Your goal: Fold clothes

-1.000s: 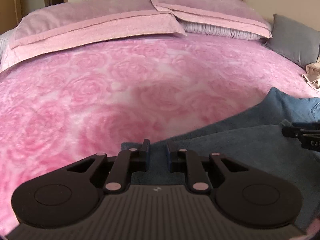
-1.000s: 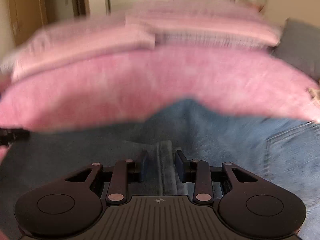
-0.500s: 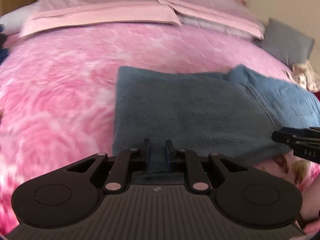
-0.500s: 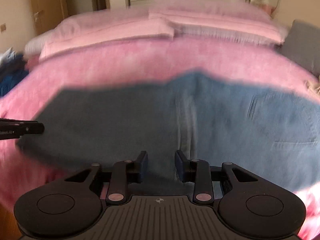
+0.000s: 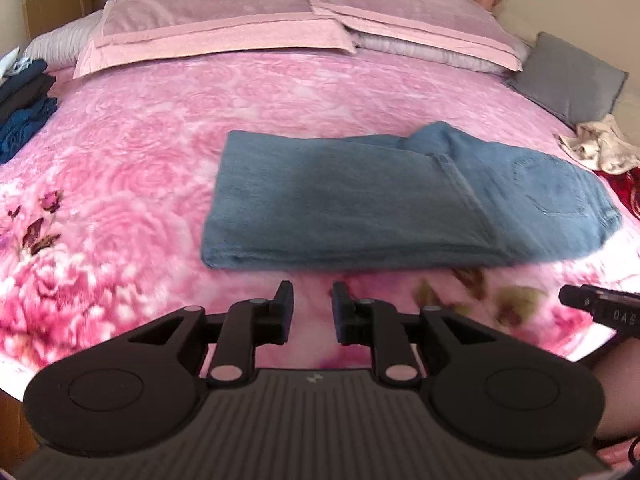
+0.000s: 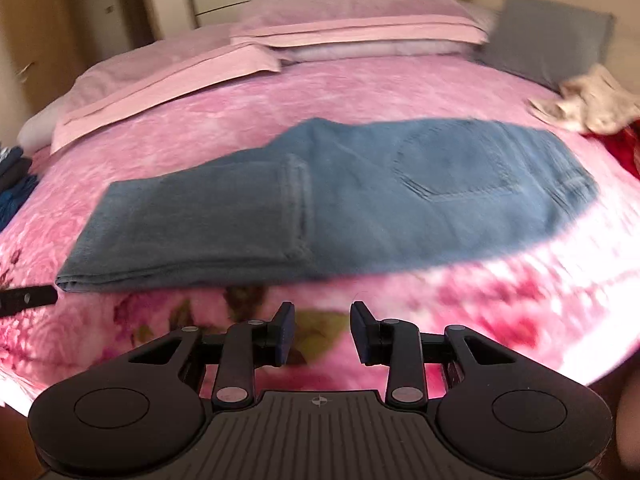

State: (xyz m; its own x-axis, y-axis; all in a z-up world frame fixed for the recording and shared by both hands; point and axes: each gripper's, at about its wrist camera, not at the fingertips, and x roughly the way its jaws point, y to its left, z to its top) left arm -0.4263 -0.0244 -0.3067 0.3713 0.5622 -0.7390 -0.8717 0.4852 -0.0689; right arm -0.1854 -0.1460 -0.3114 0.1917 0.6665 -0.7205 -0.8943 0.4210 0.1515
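Observation:
A pair of blue jeans [image 5: 392, 200] lies folded on the pink rose bedspread [image 5: 160, 152], legs doubled over to the left, back pocket at the right. In the right wrist view the same jeans [image 6: 320, 200] stretch across the bed's middle. My left gripper [image 5: 313, 304] hovers short of the jeans' near edge, its jaws opening with nothing between them. My right gripper [image 6: 322, 320] also stands open and empty, just short of the near fold. The right gripper's tip [image 5: 600, 308] pokes in at the left wrist view's right edge.
Pink pillows [image 5: 224, 28] line the headboard, with a grey cushion [image 5: 568, 76] at the right. A cream garment [image 5: 600, 144] and something red lie at the far right. Dark blue folded clothes [image 5: 24, 108] sit at the bed's left edge.
Both grippers pulled back and up from the jeans. The left one let go of the denim it pinched; the right one came off it too. The jeans now lie folded, fully in view.

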